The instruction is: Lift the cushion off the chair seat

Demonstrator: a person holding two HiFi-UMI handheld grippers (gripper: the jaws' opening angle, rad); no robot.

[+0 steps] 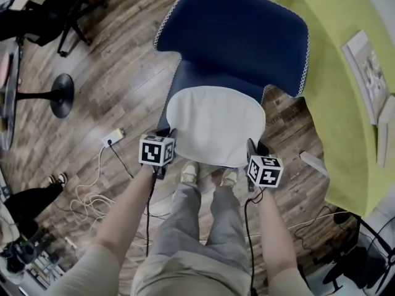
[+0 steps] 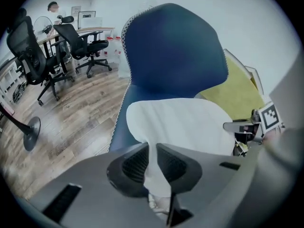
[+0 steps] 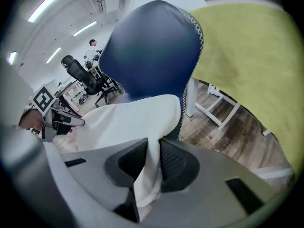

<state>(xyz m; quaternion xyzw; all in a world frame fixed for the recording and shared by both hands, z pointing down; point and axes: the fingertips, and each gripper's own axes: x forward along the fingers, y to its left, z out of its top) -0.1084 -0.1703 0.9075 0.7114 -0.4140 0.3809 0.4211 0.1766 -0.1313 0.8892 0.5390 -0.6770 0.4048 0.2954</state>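
- At the front of the chair (image 1: 234, 36), the left gripper (image 2: 152, 161) and right gripper (image 3: 153, 163) each clamp a corner of the cushion (image 1: 215, 123), which lies over the seat.
- Such thin corner holds could slip if the cushion sags.

What you can't see
Your cushion (image 1: 215, 123) covers most of the chair seat (image 1: 188, 79), and its front edge half hides your shoes (image 1: 190, 174).

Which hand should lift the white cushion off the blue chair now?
Neither beats the other. The left gripper pinches the cushion at its front left corner, the right gripper at its front right corner, so both should lift together.
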